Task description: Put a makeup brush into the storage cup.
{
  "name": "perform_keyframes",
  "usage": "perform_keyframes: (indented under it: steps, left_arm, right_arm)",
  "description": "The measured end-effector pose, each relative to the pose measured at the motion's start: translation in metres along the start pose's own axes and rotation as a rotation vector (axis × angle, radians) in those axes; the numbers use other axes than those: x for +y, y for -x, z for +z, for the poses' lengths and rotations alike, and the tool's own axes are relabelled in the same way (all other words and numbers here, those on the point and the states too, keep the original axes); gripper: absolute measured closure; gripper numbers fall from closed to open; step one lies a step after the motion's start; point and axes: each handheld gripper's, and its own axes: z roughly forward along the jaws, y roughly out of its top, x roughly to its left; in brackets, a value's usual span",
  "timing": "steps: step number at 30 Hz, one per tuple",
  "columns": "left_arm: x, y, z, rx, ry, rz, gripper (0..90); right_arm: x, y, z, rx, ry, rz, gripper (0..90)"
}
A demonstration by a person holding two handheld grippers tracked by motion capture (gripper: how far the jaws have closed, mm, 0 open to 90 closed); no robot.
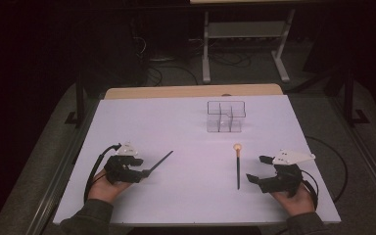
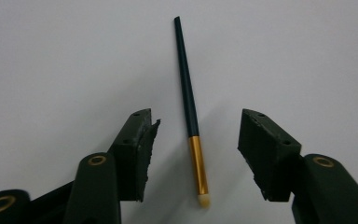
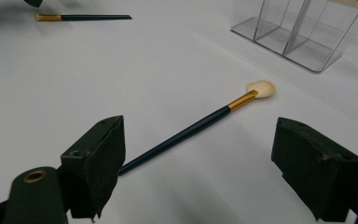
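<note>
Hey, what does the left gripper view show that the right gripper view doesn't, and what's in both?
Left gripper view alone: the left gripper up close, jaws apart with the small brush lying between them on the white table, pads not touching it; its gold ferrule and pale tip are nearest the camera.

Right gripper view alone: the right gripper, jaws open, the round-headed brush just ahead of them, and the clear divided organizer.

Both: the small brush and the white table.
</note>
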Motion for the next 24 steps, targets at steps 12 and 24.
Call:
perform_keyframes:
  steps: [12, 24]
  left_arm:
    - [0.012, 0.000, 0.014, -0.013, -0.081, -0.006, 58.1]
    - [0.020, -0.001, 0.024, -0.001, -0.158, -0.009, 69.7]
  right_arm:
    - [0.000, 0.000, 0.001, 0.009, -0.010, -0.005, 16.6]
    - [0.000, 0.000, 0.000, 0.012, -0.011, -0.004, 17.2]
